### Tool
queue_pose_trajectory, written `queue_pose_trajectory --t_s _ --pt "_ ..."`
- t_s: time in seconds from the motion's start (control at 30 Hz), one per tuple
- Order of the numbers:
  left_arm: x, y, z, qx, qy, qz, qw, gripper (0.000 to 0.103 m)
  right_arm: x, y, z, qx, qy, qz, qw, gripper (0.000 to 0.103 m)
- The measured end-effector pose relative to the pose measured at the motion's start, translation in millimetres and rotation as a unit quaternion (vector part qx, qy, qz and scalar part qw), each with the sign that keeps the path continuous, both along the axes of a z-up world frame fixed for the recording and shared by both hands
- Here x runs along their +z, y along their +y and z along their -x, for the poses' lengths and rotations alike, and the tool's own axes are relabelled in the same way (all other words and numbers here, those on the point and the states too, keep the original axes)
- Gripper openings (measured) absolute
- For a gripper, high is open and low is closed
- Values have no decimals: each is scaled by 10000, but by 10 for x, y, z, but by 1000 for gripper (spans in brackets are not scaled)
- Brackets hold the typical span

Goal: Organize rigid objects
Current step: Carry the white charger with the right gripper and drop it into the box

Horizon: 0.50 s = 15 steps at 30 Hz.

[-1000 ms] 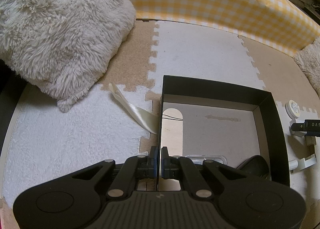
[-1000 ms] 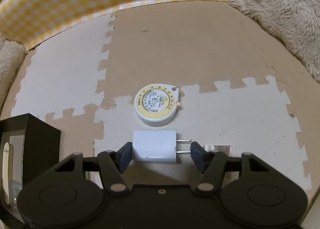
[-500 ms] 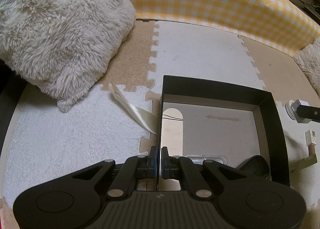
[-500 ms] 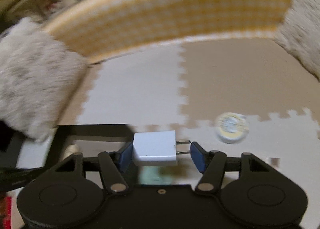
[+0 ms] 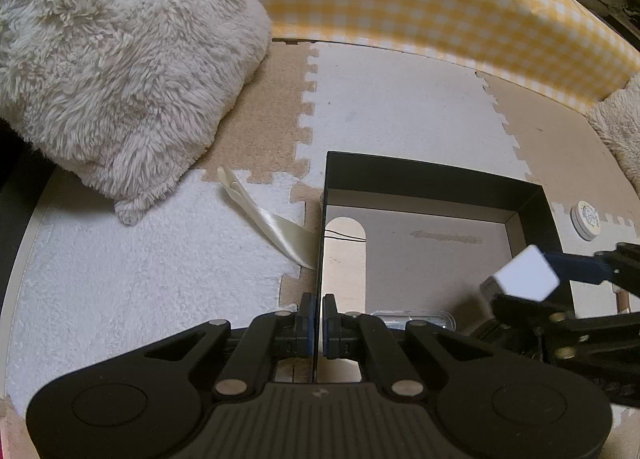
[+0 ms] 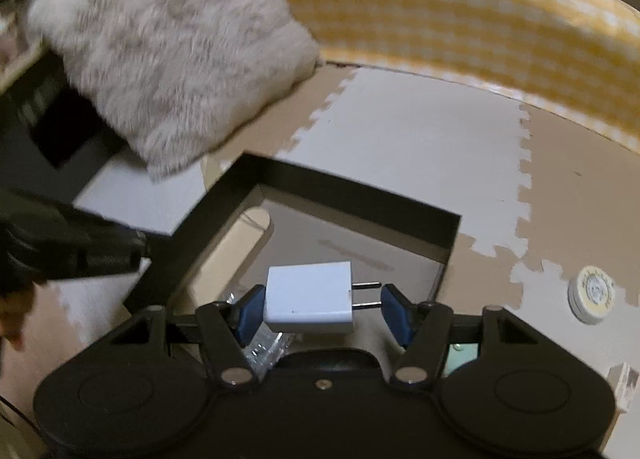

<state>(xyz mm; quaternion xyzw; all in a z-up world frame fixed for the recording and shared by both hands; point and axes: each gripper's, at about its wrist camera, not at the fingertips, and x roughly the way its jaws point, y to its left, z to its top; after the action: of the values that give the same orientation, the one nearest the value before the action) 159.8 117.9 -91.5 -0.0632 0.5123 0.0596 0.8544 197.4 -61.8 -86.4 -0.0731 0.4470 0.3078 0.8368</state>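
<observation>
White charger [image 6: 309, 297] (prongs rightward) clamped between the right gripper's [image 6: 322, 313] fingers [image 6: 249, 313].

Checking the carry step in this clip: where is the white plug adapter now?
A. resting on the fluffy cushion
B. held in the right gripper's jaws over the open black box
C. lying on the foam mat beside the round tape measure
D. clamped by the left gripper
B: the white plug adapter sits between the right gripper jaws above the black box, while the left gripper pinches the box wall.
</observation>
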Motion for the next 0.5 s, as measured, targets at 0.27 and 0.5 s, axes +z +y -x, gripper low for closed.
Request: queue_pose_trajectory --t_s 0.27,0.5 --pt "1 -3 1 1 -6 3 10000 3 -210 113 -58 30 -161 513 9985 64" --pt "0 -2 0 2 0 -1 10000 3 -237 139 -41 164 15 428 9989 77"
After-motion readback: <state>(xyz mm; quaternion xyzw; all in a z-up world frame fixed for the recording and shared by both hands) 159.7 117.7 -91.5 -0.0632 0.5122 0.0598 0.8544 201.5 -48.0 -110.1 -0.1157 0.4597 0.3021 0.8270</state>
